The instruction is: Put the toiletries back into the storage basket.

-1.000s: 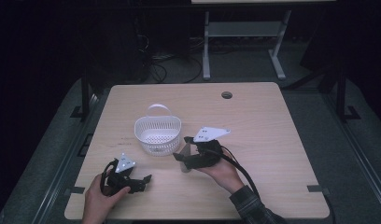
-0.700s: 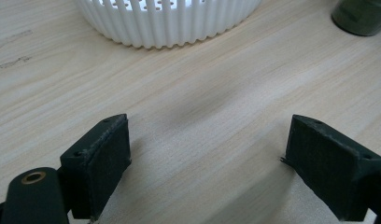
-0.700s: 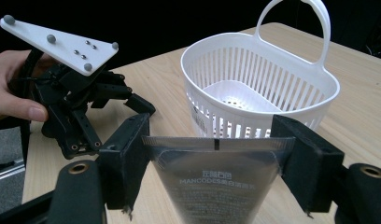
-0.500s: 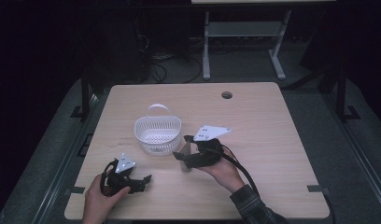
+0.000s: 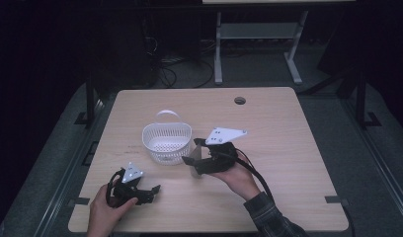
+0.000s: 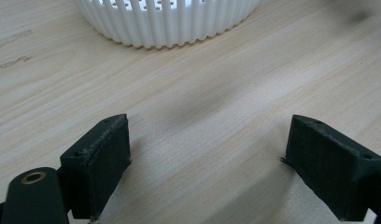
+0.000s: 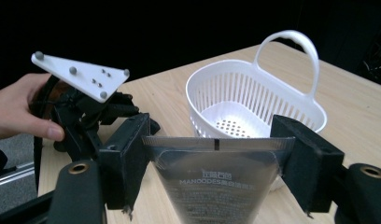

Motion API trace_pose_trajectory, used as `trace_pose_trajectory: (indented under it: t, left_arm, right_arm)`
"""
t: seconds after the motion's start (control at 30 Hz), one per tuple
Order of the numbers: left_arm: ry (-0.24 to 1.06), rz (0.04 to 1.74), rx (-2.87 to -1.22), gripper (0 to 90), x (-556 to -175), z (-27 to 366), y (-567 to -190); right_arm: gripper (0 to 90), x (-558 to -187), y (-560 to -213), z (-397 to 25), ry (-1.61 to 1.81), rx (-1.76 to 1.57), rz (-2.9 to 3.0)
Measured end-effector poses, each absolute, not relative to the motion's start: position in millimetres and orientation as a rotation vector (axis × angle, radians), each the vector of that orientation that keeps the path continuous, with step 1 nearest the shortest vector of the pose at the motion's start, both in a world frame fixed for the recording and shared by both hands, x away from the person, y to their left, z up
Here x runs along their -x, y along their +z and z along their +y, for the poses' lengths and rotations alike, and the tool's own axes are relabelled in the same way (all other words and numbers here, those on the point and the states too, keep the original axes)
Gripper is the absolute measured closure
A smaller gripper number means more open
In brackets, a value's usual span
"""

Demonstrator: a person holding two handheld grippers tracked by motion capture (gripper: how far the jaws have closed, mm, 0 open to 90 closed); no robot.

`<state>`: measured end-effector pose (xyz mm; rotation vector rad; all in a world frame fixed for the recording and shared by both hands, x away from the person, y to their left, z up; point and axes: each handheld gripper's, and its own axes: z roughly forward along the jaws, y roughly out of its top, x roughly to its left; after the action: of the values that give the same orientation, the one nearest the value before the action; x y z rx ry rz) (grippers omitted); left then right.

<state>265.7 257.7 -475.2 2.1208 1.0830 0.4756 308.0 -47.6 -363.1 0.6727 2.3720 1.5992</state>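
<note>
My right gripper [image 7: 216, 154] pinches a silver pouch [image 7: 216, 186] upright, just short of the white basket [image 5: 167, 142] mid-table; left gripper [image 6: 207, 168] spread, empty, near the front-left corner.

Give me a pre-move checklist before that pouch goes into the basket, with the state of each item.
1. Silver foil pouch held between the right gripper fingers: ok, both pads press its edges.
2. White slotted plastic basket upright on the wooden table: ok.
3. Basket interior free: ok, its perforated bottom is bare.
4. Basket handle out of the drop path: ok, it stands at the far rim.
5. Left gripper out of the way: ok, open, low on the table, short of the basket.
6. Pouch sealed: cannot tell.
</note>
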Motion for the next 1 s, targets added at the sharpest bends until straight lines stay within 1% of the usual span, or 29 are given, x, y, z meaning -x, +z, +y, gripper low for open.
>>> trace_pose_trajectory:
  t: [0.5, 1.0]
  left_arm:
    - [0.473, 1.083, -2.124, 12.8, -266, 258, -475]
    - [0.47, 1.082, -2.124, 12.8, -266, 258, -475]
  right_arm:
    - [29.9, -317, -335, -50, 1.611, -0.672, 2.344]
    - [29.9, -334, -305, -49, 1.636, -0.663, 2.317]
